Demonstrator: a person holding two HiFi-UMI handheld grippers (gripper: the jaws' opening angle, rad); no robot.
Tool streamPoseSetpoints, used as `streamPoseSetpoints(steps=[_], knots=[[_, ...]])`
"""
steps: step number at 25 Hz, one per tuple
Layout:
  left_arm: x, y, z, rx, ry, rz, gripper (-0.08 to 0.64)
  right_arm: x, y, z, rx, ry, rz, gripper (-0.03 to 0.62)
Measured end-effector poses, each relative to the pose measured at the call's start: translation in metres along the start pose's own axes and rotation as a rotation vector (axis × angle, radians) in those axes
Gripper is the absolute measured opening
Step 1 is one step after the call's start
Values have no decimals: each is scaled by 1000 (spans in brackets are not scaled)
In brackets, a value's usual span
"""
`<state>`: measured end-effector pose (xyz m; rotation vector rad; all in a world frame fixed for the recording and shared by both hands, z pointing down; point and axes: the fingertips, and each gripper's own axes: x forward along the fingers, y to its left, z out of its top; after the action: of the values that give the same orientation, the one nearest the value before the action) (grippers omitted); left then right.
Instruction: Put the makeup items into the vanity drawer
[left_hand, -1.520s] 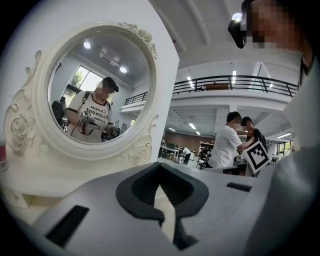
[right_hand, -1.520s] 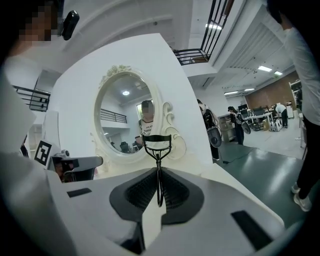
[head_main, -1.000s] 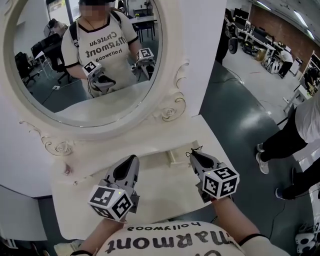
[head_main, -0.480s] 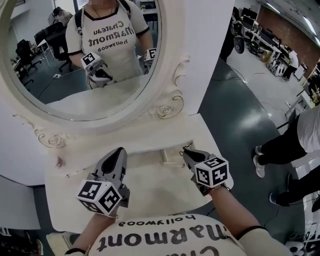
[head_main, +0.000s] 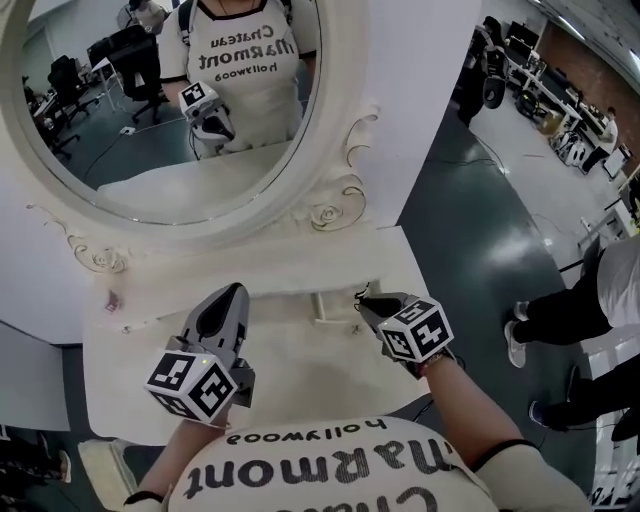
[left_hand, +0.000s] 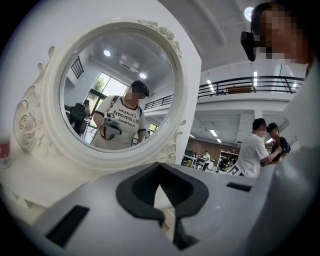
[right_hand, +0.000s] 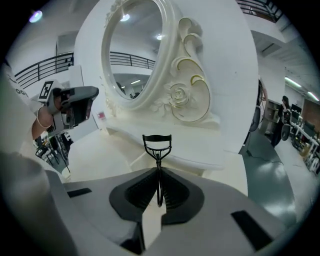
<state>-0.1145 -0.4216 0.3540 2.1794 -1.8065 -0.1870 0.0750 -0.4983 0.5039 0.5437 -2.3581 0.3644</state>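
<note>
The right gripper (head_main: 372, 303) is held over the right half of the white vanity top (head_main: 300, 375). Its jaws are closed on the handle of a black eyelash curler (right_hand: 157, 144), which is seen upright between the pads in the right gripper view, its curved clamp end pointing away from the gripper toward the base of the mirror (head_main: 170, 90). In the head view the curler (head_main: 362, 296) is seen only as a thin dark shape at the gripper's tip, just beside a shallow drawer-like box (head_main: 326, 306) under the mirror's ledge (whether it is the drawer cannot be told for sure).

The left gripper (head_main: 231, 293) is held over the left half of the top, well apart from the right one. In its own view the jaws of the left gripper (left_hand: 160, 167) are drawn together at the tips, and nothing is held between them — only the mirror frame is seen beyond.

A small pink-red item (head_main: 110, 300) lies on the ledge at the far left, too small to be identified. A person's legs (head_main: 560, 290) are seen on the dark floor at the right.
</note>
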Motion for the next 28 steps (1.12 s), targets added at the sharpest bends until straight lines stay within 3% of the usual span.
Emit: streamPoseSetpoints(steps=[14, 28], knots=[[-12, 10, -2, -19, -21, 73, 9, 13, -6, -22, -291, 234, 68, 40], [-29, 24, 1, -46, -46, 123, 9, 22, -4, -24, -514, 390, 116, 40]])
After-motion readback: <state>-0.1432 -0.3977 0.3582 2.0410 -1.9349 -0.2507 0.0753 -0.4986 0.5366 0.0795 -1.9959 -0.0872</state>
